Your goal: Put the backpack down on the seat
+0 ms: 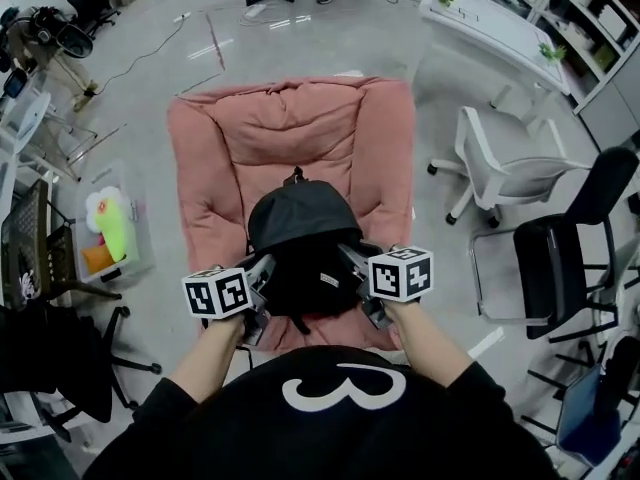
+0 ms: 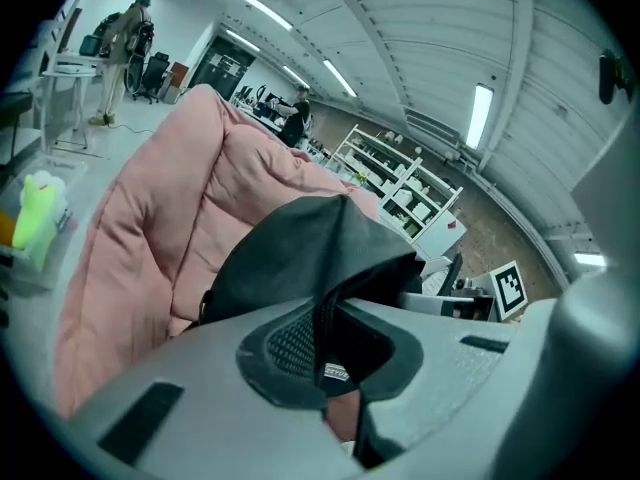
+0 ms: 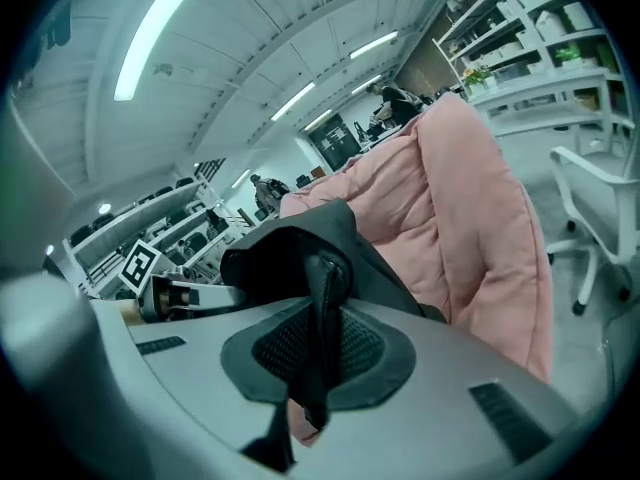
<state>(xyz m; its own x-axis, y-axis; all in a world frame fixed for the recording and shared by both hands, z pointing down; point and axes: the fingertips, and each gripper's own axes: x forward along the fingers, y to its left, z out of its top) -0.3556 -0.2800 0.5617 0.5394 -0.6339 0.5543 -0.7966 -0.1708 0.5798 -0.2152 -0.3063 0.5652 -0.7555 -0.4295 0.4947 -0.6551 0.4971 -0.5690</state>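
Observation:
A black backpack (image 1: 303,245) hangs between both grippers above the front of a pink padded seat (image 1: 292,133). My left gripper (image 1: 262,286) is shut on the bag's left side, pinching black fabric (image 2: 320,328) between its pads. On the other side my right gripper (image 1: 358,278) is shut on a fold of the same bag (image 3: 322,343). In the left gripper view the backpack (image 2: 310,253) bulges over the pink cushion (image 2: 150,218). In the right gripper view the seat's pink back (image 3: 470,198) rises behind the bag. Whether the bag's underside touches the cushion is hidden.
A white office chair (image 1: 500,168) and a black chair (image 1: 565,258) stand to the right. A clear bin with a yellow-green toy (image 1: 110,230) sits left of the seat. A white table (image 1: 495,23) and shelves are at the back right. Cables trail over the grey floor.

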